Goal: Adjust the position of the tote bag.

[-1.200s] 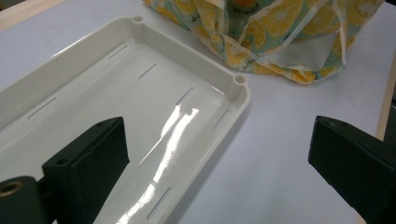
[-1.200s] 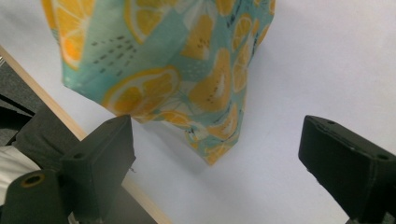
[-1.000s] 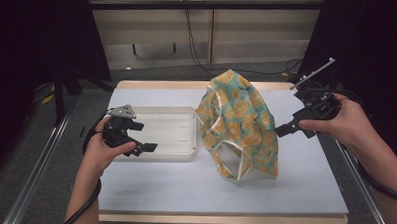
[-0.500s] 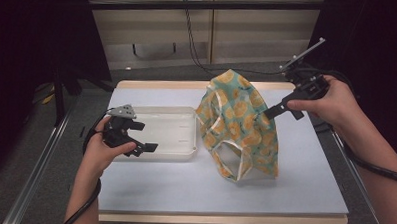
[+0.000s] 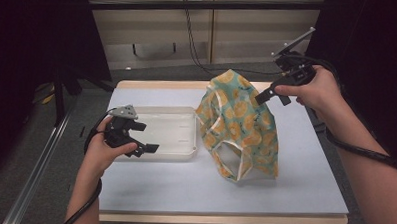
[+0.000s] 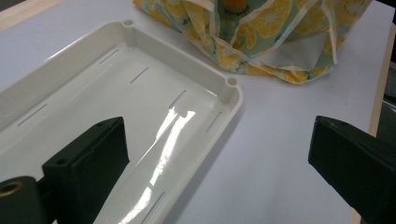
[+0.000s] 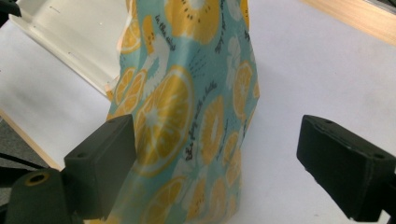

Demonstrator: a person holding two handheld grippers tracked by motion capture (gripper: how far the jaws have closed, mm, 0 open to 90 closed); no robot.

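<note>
A teal cloth bag (image 5: 238, 126) printed with orange slices stands upright on the table, its pale-edged opening low on the front. In the left gripper view the bag (image 6: 261, 32) lies beyond the tray's far corner. My right gripper (image 5: 273, 97) hovers open at the bag's upper right side; in its own view the wide-apart jaws (image 7: 217, 135) frame the fabric (image 7: 187, 116) without touching it. My left gripper (image 5: 144, 137) is open, held over the front edge of a white plastic tray (image 5: 171, 128), with nothing between its jaws (image 6: 217, 140).
The tray (image 6: 140, 93) has nothing in it and lies just left of the bag. The pale blue table top (image 5: 305, 161) has a wooden edge. Dark curtains, cables and a metal rail surround the table.
My right gripper has risen and moved left, from beside the bag's right flank to near its top. The left gripper and the tray have stayed put.
</note>
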